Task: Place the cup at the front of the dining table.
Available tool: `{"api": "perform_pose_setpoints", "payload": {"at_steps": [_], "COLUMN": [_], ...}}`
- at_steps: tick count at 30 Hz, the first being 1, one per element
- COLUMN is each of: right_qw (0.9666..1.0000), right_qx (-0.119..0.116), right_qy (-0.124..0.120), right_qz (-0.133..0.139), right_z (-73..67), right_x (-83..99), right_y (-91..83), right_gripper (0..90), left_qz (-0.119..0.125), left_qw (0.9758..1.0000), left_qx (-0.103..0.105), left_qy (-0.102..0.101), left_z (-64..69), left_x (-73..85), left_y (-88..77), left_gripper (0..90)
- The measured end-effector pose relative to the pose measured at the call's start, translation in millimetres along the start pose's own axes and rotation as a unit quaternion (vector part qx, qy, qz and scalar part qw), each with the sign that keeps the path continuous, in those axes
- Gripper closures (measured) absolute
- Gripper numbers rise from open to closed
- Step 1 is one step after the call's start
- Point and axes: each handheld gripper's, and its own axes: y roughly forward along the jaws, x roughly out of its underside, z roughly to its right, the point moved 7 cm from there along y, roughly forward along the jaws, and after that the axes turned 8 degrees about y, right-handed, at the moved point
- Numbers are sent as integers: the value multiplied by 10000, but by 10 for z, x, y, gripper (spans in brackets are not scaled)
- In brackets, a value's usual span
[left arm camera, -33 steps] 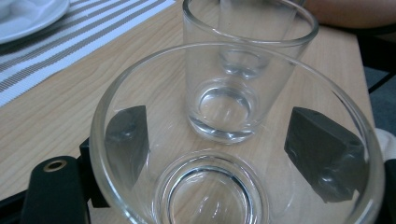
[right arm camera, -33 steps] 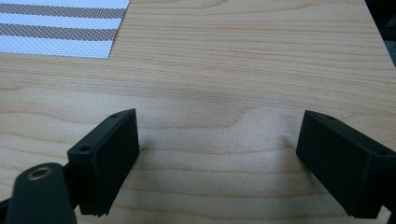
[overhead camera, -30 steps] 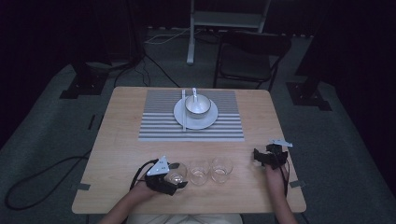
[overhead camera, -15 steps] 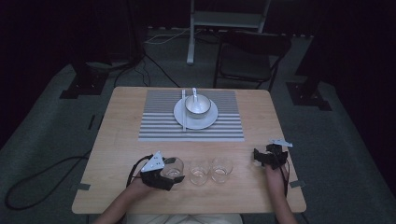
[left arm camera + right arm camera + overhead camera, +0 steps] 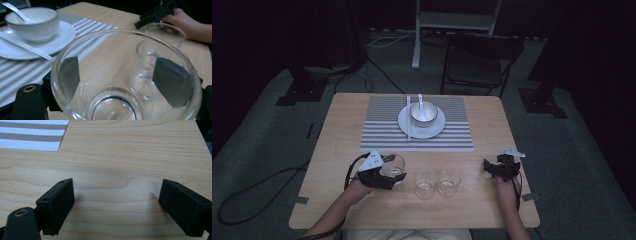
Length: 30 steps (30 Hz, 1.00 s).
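Note:
A clear glass point(image 5: 393, 165) point(image 5: 117, 62) is clamped between the black pads of my left gripper point(image 5: 388, 172) point(image 5: 120, 82), which is shut on it and holds it just above the table at the front left. Two more clear glasses point(image 5: 425, 184) point(image 5: 449, 181) stand side by side to its right; in the left gripper view they appear as one glass point(image 5: 147, 72) seen through the held one and another glass point(image 5: 166, 32) behind. My right gripper point(image 5: 490, 167) point(image 5: 120, 202) rests low over bare wood at the front right, open with nothing between its pads.
A striped placemat point(image 5: 382, 135) point(image 5: 32, 135) lies across the far half of the wooden table point(image 5: 337, 200). On it a white plate point(image 5: 437, 131) carries a bowl point(image 5: 423, 114) with a spoon, and chopsticks point(image 5: 408, 122) lie on the plate's left. A chair point(image 5: 479, 62) stands beyond the table.
My left gripper has lifted the glass out of the row and carried it up and slightly left, away from the other two glasses. The right gripper has stayed put.

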Motion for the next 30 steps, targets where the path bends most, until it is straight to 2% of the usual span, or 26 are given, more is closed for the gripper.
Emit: {"api": "perform_pose_setpoints", "payload": {"at_steps": [1,8,10,13,15,20,24,27,28,30], "right_qw": [10000,10000,10000,10000,10000,10000,10000,10000,10000,10000], "right_qx": [-2,-2,0,1,1,0,0,0,0,0], "right_qy": [0,-7,-6,-7,-9,-11,-8,-4,-7,-6], "right_qz": [1,2,3,1,2,2,1,1,1,1], "right_z": [0,1,1,1,2,2,2,1,2,2], "right_x": [0,0,0,0,0,0,0,0,0,0], "right_y": [0,0,0,0,0,0,0,0,0,0], "right_gripper": [124,124,125,124,124,125,124,124,124,124], "left_qz": [9,110,103,130,166,213,201,216,256,286], "left_qw": [10000,9990,9977,9958,9951,9913,9882,9850,9827,9804], "left_qx": [-6,-402,-613,-821,-866,-1130,-1341,-1503,-1585,-1643], "left_qy": [-7,-188,-257,-372,-451,-643,-717,-819,-923,-1052], "left_z": [-28,-233,-289,-383,-457,-690,-877,-1006,-1064,-1153], "left_x": [-19,-108,-121,-133,-140,-187,-219,-232,-233,-222], "left_y": [-3,18,30,44,55,116,204,273,304,356], "left_gripper": [199,200,200,199,200,200,200,200,200,200]}}
